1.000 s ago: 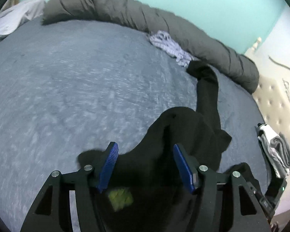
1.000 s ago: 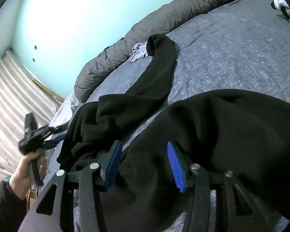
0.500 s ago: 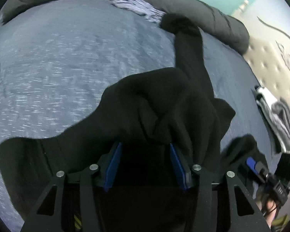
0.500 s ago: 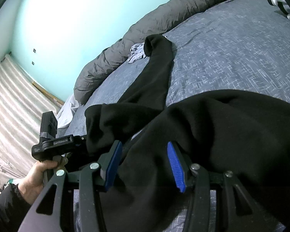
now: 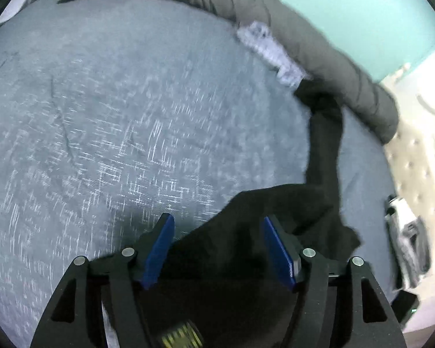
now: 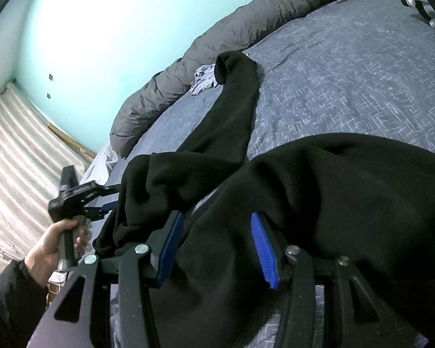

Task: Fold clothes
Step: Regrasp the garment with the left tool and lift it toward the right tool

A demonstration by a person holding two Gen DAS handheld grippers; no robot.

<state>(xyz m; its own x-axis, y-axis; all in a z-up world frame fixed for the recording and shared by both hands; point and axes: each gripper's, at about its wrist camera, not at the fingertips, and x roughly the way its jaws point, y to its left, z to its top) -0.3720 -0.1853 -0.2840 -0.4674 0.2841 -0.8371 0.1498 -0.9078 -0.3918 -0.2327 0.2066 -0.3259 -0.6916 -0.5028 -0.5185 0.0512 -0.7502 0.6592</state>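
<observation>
left tool (image 5: 217,249): jaws opening, black sweatshirt (image 5: 275,220) slack between pads, unclamped | right tool (image 6: 216,246): half-open astride sweatshirt body (image 6: 333,203), grip unclear, likely steadying it | sleeve (image 6: 237,92) stretches ahead of both tools across bed (image 6: 348,66), laid flat for folding

Black frames with silver screws and ribbed blue pads are seen on both grippers (image 5: 217,249) (image 6: 214,249); a black sleeve (image 6: 5,298) is worn.

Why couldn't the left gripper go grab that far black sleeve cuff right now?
It probably could: the left gripper is opening, and bare bedspread lies toward the sleeve cuff. Nothing blocks it, though the cuff lies far up by the rolled duvet.
</observation>
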